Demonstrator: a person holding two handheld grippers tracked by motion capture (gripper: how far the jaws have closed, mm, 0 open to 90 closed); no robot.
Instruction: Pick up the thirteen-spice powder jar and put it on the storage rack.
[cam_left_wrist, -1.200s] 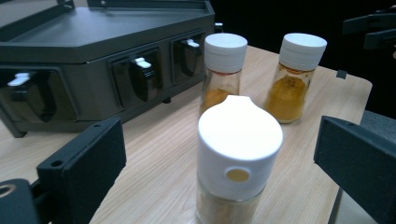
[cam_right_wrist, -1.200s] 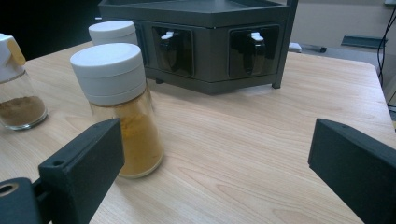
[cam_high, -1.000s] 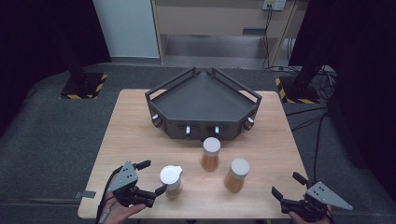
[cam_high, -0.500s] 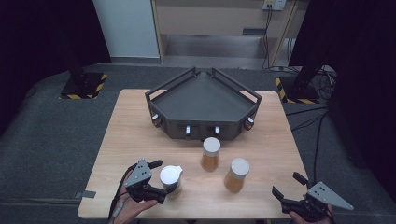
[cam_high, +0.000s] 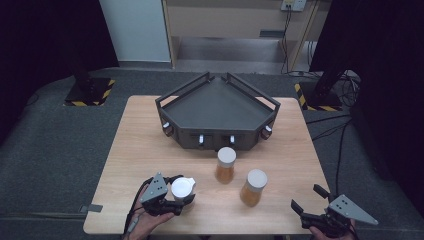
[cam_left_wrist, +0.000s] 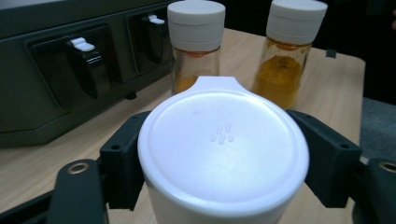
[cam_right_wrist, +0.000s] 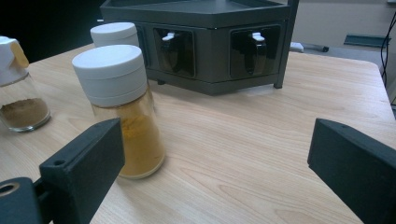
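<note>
The left gripper (cam_high: 181, 199) had just closed around the white-lidded jar (cam_high: 183, 188). A lift could follow. The right gripper (cam_high: 311, 202) hung wide open.

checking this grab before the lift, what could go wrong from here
1. The left tongs have just been closing on the white-capped glass spice jar, gripping at its smooth white cap; the jar might slip or tilt when lifted.
2. The two jars of orange powder stand close by; a swing toward the dark grey rack could topple them.
</note>
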